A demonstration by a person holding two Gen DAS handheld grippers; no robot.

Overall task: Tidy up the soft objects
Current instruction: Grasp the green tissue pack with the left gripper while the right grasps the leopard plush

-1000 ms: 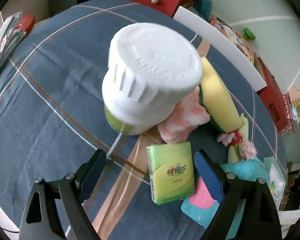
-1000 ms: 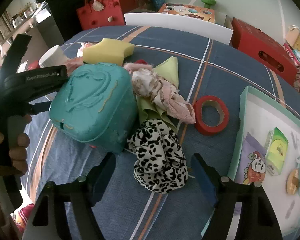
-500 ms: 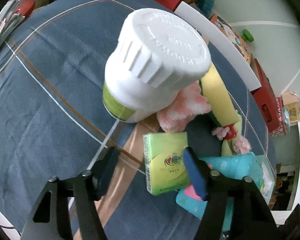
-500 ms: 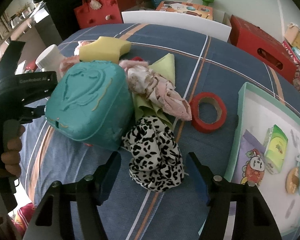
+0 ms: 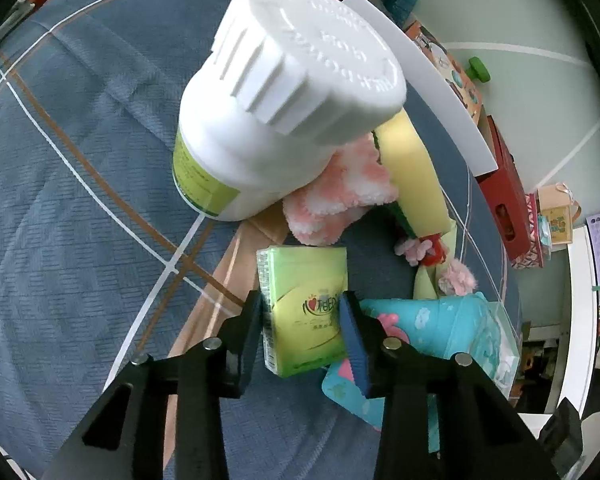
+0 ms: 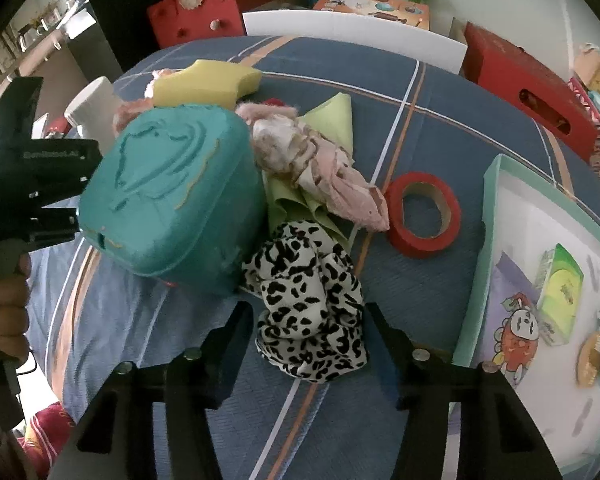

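Surface: a tabletop (image 6: 452,136) under a blue plaid cloth, with red bags and boxes beyond its far edge. We take the teal case (image 6: 172,196) as our landmark.

Left wrist view only:
- We see the left gripper (image 5: 302,318) with its jaws having just been closing; they now stand narrow on either side of a green tissue pack (image 5: 306,304), pads at or against its flanks. The pack lies flat just beside the case, on the side away from the tray.
- White bottle (image 5: 284,120), large and close, stands beyond the pack, leaning over a pink fluffy cloth (image 5: 340,196).
- Yellow sponge (image 5: 414,176) lies against the fluffy cloth.

Right wrist view only:
- The right gripper (image 6: 310,336) has also just been closing its jaws; they stand about half open around a black-and-white spotted scrunchie (image 6: 308,304), and we cannot tell whether the pads touch it. The scrunchie lies against the case's near corner.
- Pale pink cloth (image 6: 320,164) on a light green cloth (image 6: 332,120), touching the case's side.
- Red tape roll (image 6: 422,214), past the cloths from the case.
- Teal-rimmed tray (image 6: 480,264), well apart from the case, holding a second green pack (image 6: 560,284).
- A hand (image 6: 6,312) holds the left gripper's black body beside the case.
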